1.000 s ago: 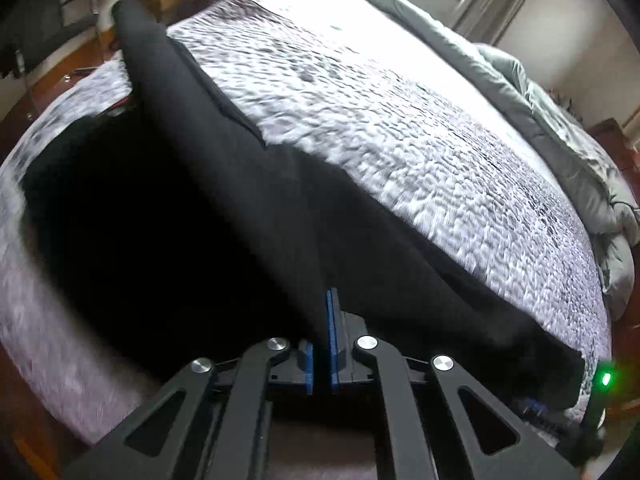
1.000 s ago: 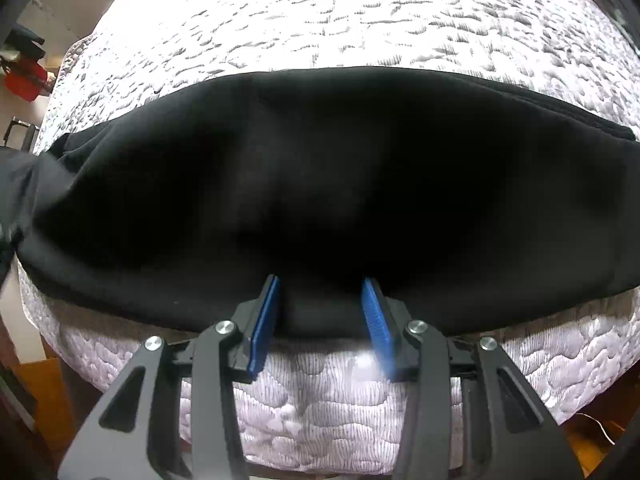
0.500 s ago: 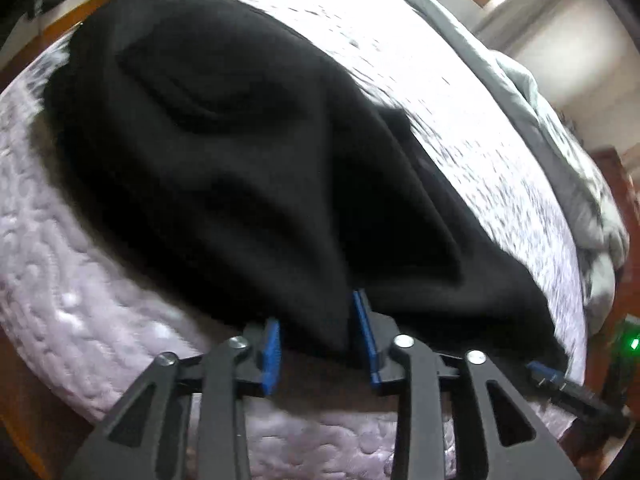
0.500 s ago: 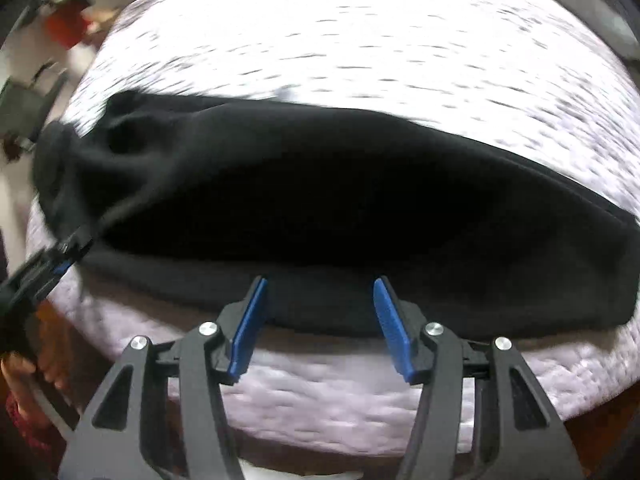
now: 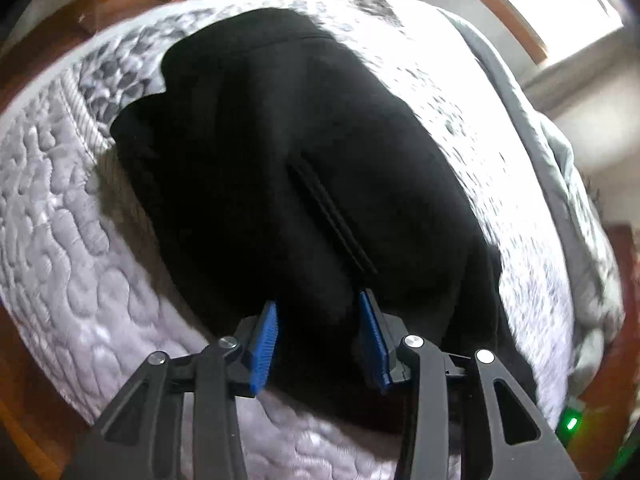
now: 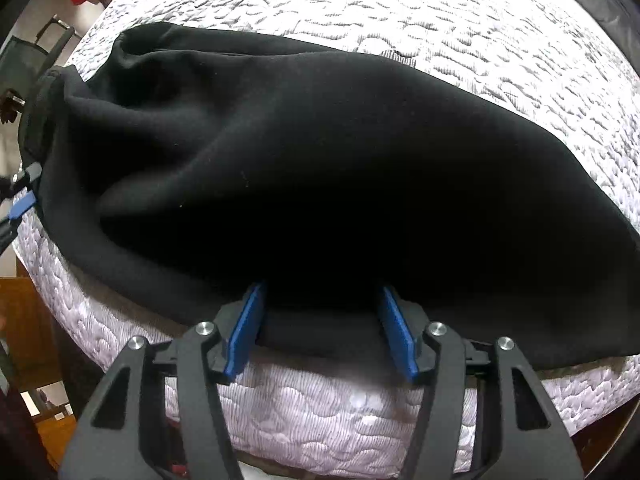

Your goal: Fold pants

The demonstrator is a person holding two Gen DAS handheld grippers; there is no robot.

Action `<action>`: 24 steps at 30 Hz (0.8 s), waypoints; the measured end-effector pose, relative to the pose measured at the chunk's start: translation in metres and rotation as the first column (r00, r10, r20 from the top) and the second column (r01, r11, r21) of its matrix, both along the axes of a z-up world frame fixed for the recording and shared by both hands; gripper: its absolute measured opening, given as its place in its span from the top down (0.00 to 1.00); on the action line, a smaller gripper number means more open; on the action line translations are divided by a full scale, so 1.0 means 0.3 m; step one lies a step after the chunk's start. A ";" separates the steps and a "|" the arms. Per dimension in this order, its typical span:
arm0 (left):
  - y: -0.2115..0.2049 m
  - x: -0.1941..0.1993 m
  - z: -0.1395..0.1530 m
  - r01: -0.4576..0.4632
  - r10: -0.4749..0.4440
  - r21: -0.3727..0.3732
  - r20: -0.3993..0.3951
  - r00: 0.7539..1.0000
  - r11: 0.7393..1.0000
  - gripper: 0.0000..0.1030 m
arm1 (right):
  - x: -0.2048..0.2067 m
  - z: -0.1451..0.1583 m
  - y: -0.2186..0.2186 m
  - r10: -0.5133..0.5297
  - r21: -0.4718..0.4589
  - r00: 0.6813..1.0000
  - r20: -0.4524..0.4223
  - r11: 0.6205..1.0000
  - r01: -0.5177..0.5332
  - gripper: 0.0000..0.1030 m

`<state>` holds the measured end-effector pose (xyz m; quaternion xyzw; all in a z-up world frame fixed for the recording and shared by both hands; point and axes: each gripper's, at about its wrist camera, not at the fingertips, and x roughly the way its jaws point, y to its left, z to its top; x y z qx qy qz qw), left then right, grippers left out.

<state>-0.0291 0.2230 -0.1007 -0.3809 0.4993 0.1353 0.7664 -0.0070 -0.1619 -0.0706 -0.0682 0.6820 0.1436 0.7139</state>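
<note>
Black pants (image 6: 320, 184) lie bunched along the near edge of a white quilted bed (image 6: 480, 32); the right tongs (image 6: 322, 328), just opened wider, hang apart over their hem.

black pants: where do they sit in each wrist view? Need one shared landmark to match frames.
Left wrist: black pants fill the centre, running from the top middle down between the open blue jaws.
Right wrist: black pants span the middle from left edge to right edge.
Shared landmark: the quilted white mattress under them.
</note>
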 end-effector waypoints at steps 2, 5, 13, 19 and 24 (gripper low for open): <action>0.017 0.011 -0.023 -0.013 0.012 -0.042 -0.005 1.000 0.999 0.61 | 0.007 -0.012 0.011 -0.005 0.004 1.000 -0.001 1.000 0.005 0.44; 0.017 -0.005 -0.026 -0.039 0.039 -0.043 0.015 0.999 0.998 0.76 | 0.020 -0.025 0.016 -0.011 0.004 1.000 -0.002 1.000 0.011 0.43; 0.002 -0.185 0.081 -0.063 0.058 0.031 0.151 0.987 0.998 0.86 | 0.085 -0.035 -0.063 -0.021 0.023 1.000 -0.022 0.999 0.022 0.43; -0.032 -0.195 -0.065 -0.047 0.044 0.106 0.035 0.998 0.993 0.83 | 0.120 -0.036 -0.087 -0.014 0.006 1.000 -0.022 1.000 0.014 0.41; -0.055 -0.196 0.037 -0.001 -0.004 0.157 0.032 0.999 0.988 0.79 | 0.117 -0.044 -0.093 -0.013 0.019 1.000 -0.022 1.000 0.013 0.40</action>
